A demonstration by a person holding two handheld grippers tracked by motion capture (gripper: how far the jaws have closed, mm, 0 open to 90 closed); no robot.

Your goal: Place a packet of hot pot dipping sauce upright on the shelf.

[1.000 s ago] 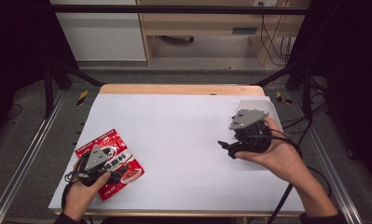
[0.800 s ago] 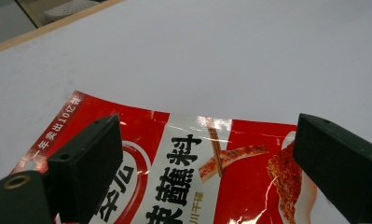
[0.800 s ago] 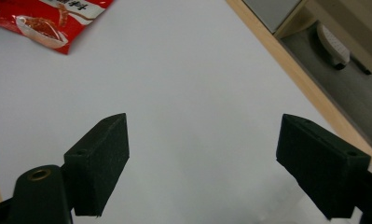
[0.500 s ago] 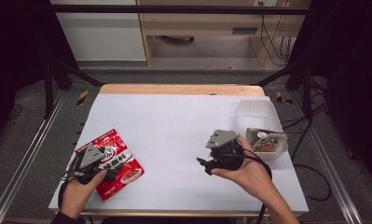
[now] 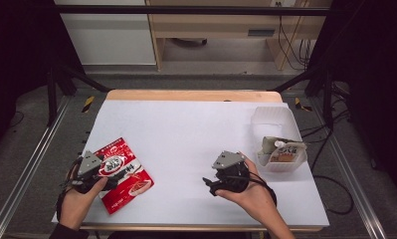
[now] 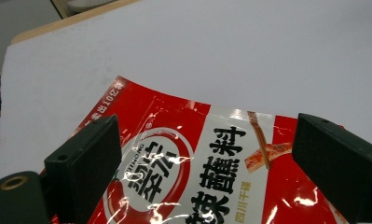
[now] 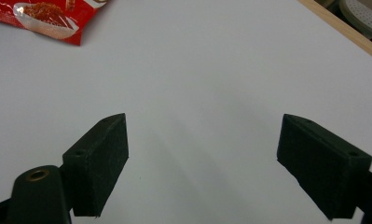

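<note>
A red and white snack packet (image 5: 124, 174) lies flat on the white table (image 5: 196, 129) at the front left. My left gripper (image 5: 99, 174) sits at its left end, and in the left gripper view it (image 6: 211, 149) is open with both jaws straddling the packet (image 6: 211, 182) without touching it. My right gripper (image 5: 211, 184) is near the front middle, pointing left. In the right gripper view it (image 7: 202, 158) is open over bare table, with a corner of the red packet (image 7: 48, 14) at the top left.
A clear plastic container (image 5: 270, 117) stands at the right edge of the table, with a pale packet (image 5: 283, 149) lying in its near end. A wooden strip (image 5: 191, 95) runs along the table's far edge. Metal frame rails flank both sides.
My right gripper has moved from over the container at the right back to the front middle, which uncovers the pale packet in the container. The left gripper has barely shifted.
</note>
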